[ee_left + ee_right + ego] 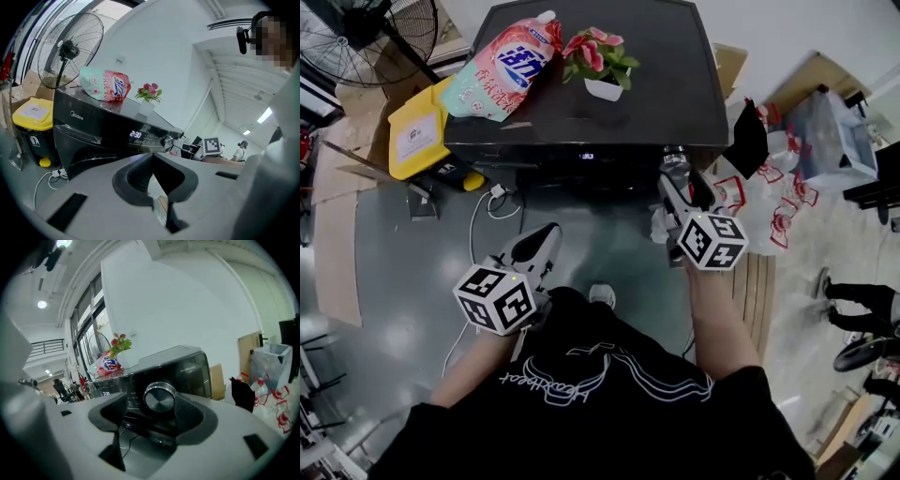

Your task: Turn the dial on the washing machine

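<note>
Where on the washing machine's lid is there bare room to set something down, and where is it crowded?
The washing machine lid is bare right of the potted flowers, out to its right edge. Its left part is crowded: the detergent pouch lies there beside the flowers. Beside the machine it is cluttered: yellow bin left, white bags right.

Around me: grey glossy floor [384,272]; white wall [164,56]; fan [366,37] and yellow bin [417,136] to my left; cardboard [337,216] flat nearby; windows [86,319]; lit ceiling lights [265,115].
</note>
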A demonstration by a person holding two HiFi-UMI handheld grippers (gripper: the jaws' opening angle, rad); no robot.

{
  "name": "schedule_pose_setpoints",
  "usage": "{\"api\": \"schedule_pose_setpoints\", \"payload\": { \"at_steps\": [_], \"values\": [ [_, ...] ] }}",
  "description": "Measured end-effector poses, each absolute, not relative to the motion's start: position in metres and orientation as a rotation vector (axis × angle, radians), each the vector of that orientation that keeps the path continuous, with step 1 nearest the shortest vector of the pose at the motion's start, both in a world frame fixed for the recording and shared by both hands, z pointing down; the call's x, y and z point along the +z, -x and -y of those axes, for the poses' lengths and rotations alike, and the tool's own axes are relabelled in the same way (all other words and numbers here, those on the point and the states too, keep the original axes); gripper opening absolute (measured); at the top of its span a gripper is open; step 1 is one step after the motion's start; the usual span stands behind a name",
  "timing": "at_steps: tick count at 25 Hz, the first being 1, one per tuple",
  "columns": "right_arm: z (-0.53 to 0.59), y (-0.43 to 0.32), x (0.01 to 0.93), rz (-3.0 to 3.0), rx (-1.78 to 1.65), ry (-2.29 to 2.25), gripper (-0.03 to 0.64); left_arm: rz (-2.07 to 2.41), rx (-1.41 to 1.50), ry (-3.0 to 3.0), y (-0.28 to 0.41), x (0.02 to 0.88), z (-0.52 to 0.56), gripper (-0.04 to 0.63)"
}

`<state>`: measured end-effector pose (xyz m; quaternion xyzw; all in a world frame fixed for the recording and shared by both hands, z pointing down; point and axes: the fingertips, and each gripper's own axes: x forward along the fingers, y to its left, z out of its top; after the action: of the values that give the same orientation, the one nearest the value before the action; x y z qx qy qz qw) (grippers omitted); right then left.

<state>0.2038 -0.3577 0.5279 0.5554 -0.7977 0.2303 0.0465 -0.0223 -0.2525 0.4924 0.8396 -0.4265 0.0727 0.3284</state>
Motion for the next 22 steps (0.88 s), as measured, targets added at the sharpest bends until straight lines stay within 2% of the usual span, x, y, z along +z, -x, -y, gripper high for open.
{"api": "schedule_pose_setpoints", "payload": {
  "at_steps": [4,16,22],
  "values": [
    [0.343,-0.189,0.491,2.505,0.6,-1.59,0.295,1.118,0.16,-2.234,0.018,0.472,0.256,0.005],
    [0.279,-0.146,0.381,2.647,0.31,-1.348,0.018,1.039,0.052,-2.457,-0.004,0.369,0.254,0.005],
    [0.254,-0.141,0.332,2.767,0.246,-1.204,0.003,0.966,0.035,-2.601,-0.019,0.323,0.246,0.005]
  ]
}}
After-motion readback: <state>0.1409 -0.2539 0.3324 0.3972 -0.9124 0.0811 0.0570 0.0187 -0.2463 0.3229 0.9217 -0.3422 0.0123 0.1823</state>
